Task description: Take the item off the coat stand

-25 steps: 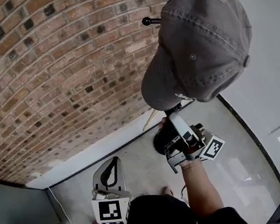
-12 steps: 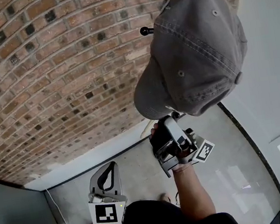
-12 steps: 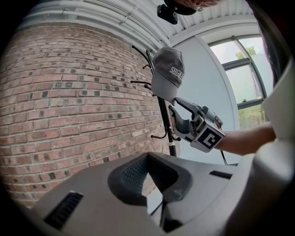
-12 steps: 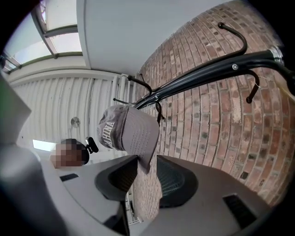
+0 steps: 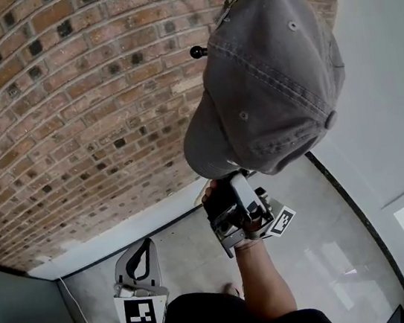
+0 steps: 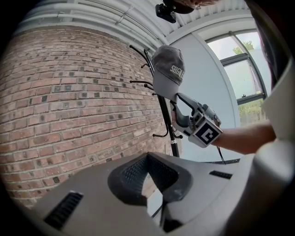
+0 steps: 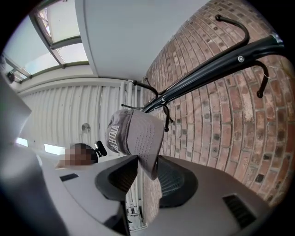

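- Grey cotton baseball cap [image 5: 265,80] with white lettering on its front hangs from a top hook of the tall black metal coat stand [image 6: 164,115], with its brim pointing down.
- My right gripper [image 5: 230,189] is held up just under the cap. In its own view the brim tip sits between the two jaws, which stand a little apart (not clamped on it, and brick shows through the gap below the tip).
- My left gripper [image 5: 148,242] hangs low, well apart from the stand. Its jaws are pressed together at the tips with nothing in them.
- A red-brown brick wall [image 5: 65,102] stands behind the coat stand, and a smooth pale grey floor [image 5: 328,251] lies below.
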Available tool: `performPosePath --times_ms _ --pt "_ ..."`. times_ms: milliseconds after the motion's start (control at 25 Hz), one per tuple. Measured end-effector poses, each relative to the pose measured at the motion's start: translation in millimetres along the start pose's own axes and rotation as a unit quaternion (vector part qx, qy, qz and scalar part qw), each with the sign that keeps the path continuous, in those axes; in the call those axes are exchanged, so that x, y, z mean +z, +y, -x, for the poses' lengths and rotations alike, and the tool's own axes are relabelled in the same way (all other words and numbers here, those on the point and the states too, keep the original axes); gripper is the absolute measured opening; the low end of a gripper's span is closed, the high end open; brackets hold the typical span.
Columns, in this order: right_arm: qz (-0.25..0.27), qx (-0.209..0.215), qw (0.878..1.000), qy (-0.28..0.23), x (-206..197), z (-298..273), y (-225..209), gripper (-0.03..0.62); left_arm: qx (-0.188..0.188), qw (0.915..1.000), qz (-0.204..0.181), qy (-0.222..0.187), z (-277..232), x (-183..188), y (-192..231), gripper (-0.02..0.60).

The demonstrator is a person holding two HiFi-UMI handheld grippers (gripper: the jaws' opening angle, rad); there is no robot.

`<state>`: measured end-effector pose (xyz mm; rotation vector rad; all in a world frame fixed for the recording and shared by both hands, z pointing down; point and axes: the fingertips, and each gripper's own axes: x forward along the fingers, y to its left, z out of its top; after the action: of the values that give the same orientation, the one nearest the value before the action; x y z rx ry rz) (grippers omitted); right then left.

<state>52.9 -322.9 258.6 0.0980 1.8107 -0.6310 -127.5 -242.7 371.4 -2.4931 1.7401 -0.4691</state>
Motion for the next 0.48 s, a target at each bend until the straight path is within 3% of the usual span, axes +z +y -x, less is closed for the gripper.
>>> performPosePath --times_ms 240,480 --pt "0.041 0.020 0.999 -0.019 8.8 0.9 22.7 0.107 -0.004 0.9998 -0.001 -0.017 -3.1 3.1 1.1 0.025" --pt "0.088 0.070 0.994 -0.002 11.5 -3.3 79.2 0.032 -0.017 0.9994 -0.001 -0.031 -3.6 5.2 -2.2 0.025"
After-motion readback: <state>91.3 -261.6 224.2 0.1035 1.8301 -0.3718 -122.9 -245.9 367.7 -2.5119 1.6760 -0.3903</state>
